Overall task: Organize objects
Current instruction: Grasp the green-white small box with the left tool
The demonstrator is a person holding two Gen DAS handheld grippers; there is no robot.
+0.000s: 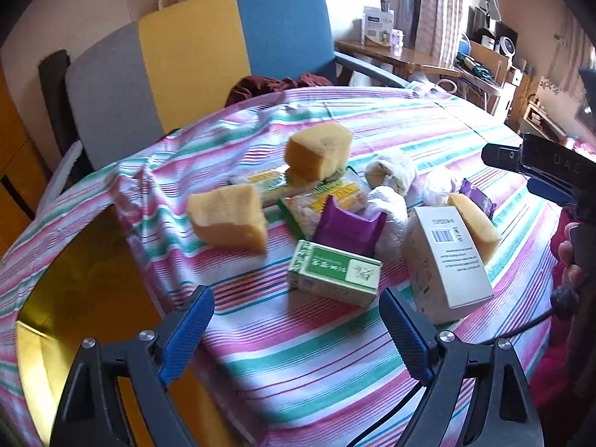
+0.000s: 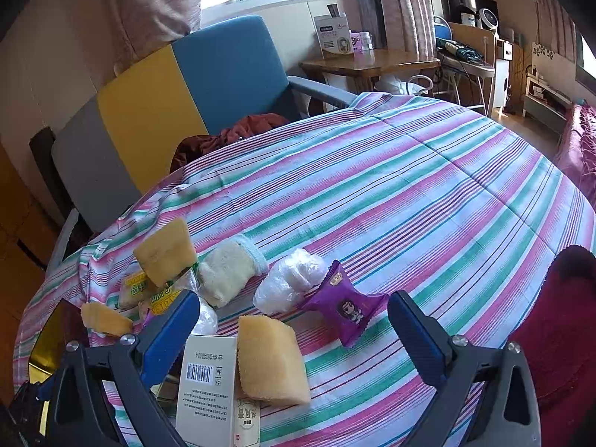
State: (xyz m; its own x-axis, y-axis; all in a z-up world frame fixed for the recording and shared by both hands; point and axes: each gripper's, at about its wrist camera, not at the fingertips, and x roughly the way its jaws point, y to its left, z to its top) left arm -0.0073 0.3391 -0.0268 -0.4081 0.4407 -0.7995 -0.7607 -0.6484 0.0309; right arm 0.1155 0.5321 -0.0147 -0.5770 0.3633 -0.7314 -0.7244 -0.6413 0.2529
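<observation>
Green box (image 1: 335, 273) lies flat just ahead of your spread, empty left gripper (image 1: 296, 329), at about 12 o'clock from it.

Its long axis runs from 10 to 4 o'clock across the striped cloth (image 1: 298, 368), printed face up. Around it nothing looks sorted yet: the sponge (image 1: 229, 219) at 10 o'clock, a purple packet (image 1: 348, 229) just behind, and the white carton (image 1: 445, 257) at 3 o'clock, another sponge leaning on it. Your right gripper (image 2: 292, 333) is also released, with nothing clamped, over the carton and that sponge (image 2: 270, 359). Judging by the loose heap, nearly all the tidying is left.
</observation>
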